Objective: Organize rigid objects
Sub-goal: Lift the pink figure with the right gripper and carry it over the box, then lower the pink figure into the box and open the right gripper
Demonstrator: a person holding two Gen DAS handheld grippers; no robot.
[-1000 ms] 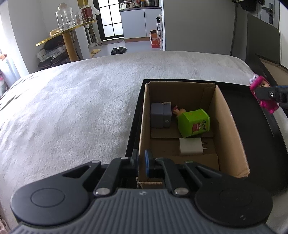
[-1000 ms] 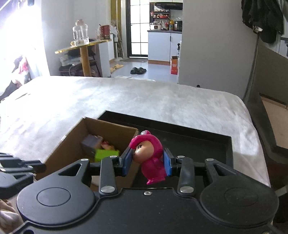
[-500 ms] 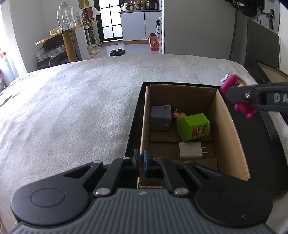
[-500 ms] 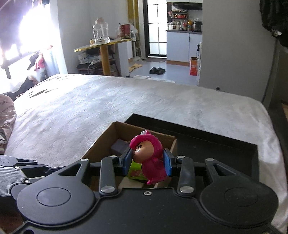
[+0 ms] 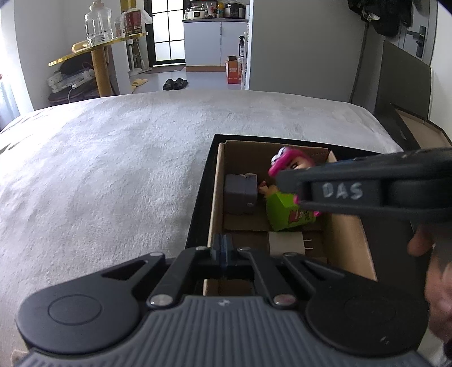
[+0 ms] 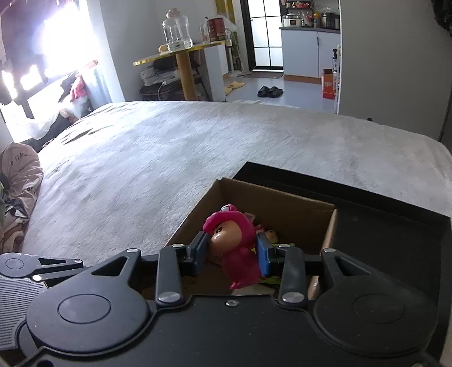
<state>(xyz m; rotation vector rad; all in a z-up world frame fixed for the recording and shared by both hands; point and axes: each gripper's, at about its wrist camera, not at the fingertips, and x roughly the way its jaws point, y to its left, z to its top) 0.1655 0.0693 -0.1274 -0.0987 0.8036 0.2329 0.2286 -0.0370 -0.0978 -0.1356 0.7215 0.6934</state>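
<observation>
My right gripper (image 6: 232,251) is shut on a pink toy figure (image 6: 236,240) and holds it above the open cardboard box (image 6: 329,225). In the left wrist view the figure (image 5: 285,161) hangs over the box (image 5: 350,240), which holds a grey block (image 5: 240,192), a green box (image 5: 285,211) and a white charger plug (image 5: 285,244). My left gripper (image 5: 223,248) is shut and empty at the box's near left corner.
The cardboard box sits inside a black tray (image 5: 199,214) on a grey bed cover (image 5: 113,175). A large dark box (image 5: 404,93) stands at the right. A side table with a glass jar (image 5: 99,25) is beyond the bed.
My right gripper has carried the pink figure leftward from beside the tray to above the box. My left gripper has closed fully.
</observation>
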